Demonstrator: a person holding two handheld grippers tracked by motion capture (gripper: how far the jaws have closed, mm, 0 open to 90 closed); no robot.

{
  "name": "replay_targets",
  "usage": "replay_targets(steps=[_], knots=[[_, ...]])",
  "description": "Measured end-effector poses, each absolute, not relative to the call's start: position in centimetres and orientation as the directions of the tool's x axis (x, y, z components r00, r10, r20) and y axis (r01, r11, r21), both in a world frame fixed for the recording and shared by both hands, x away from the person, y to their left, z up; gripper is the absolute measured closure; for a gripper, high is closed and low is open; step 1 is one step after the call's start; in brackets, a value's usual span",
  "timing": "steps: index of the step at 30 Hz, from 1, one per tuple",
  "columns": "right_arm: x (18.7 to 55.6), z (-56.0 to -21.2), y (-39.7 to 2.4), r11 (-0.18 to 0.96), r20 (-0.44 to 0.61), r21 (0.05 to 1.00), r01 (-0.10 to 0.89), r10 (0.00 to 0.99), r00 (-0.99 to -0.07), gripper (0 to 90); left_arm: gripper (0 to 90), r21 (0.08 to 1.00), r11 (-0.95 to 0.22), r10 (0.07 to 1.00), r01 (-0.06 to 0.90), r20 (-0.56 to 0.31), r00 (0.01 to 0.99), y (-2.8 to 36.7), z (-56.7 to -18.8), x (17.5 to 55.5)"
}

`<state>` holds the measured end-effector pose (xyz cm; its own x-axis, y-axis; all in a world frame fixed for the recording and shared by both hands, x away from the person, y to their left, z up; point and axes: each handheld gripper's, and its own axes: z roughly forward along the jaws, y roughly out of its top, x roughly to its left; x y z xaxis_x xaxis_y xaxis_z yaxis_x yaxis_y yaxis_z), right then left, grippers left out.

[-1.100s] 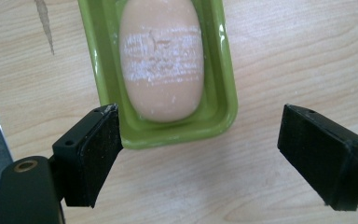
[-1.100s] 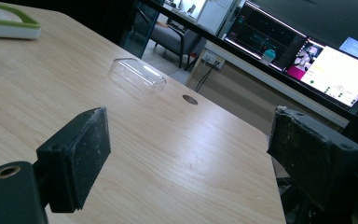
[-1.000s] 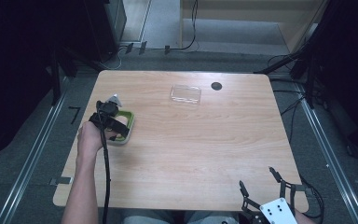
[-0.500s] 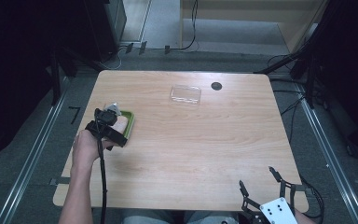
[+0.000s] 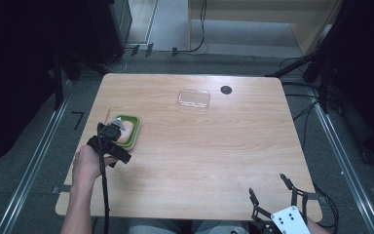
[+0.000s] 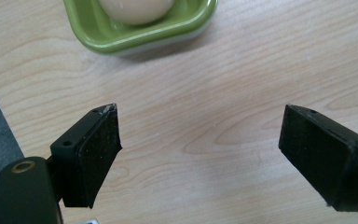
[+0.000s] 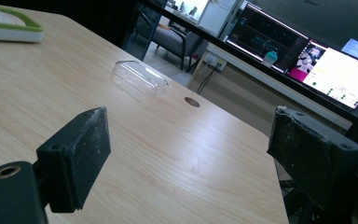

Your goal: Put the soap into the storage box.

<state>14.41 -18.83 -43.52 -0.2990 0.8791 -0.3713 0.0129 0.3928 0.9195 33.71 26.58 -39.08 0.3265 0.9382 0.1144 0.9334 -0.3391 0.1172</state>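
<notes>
A green dish (image 5: 135,132) stands near the table's left edge and holds a pale round object (image 5: 125,128). My left gripper (image 5: 113,145) hovers just on the near side of it, held by a hand. In the left gripper view it (image 6: 200,140) is open with bare wood between its jaws. The green dish (image 6: 81,21) and the pale object (image 6: 135,7) lie ahead at the top of that view. My right gripper (image 5: 269,187) is open at the near right corner of the table. In its own view it (image 7: 189,144) holds nothing.
A clear plastic lid or shallow box (image 5: 194,98) lies at the far middle of the table, with a small black hole (image 5: 226,89) to its right. The right gripper view has that clear piece (image 7: 140,77) ahead and lit monitors (image 7: 307,46) beyond the table.
My left gripper has drawn back from over the green dish toward the near edge of the table. The dish and the right gripper have stayed put.
</notes>
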Motion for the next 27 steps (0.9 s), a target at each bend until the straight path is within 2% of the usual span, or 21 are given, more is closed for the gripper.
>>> replay_targets(steps=[27], knots=[[14.4,-43.5,-18.8,0.392,-0.372,0.920,0.007,0.879,-0.299,13.1,11.1,0.062,-0.326,0.944,0.943,0.077,0.321,27.9,-41.5,30.5]])
